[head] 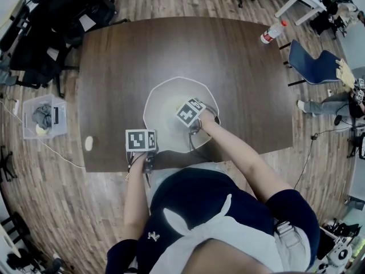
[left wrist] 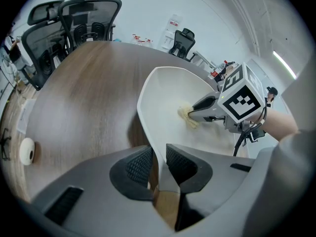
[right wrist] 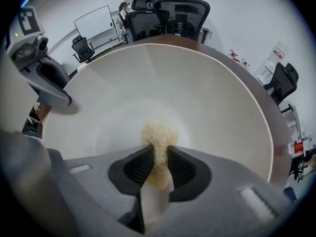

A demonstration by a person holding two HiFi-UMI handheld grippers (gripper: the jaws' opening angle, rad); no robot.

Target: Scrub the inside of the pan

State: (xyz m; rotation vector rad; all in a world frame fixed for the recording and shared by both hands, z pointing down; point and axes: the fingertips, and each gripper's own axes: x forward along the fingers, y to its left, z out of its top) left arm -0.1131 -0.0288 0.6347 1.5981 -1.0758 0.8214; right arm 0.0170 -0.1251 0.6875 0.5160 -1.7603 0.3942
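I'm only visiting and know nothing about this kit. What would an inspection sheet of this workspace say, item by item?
Surface: dark wooden table on a plank floor.
Job's things: white pan on the table; pale yellow scrubber inside it.
Clutter: one small pale round thing near the table's left edge; what it is cannot be told.
Grippers: left gripper clamped on the pan's near rim; right gripper clamped on the scrubber, pointing down into the pan.
Cables: black cable looping off the right gripper.
Surroundings: office chairs, clear bin on the floor, bottle past the table's far right corner, blue chair.
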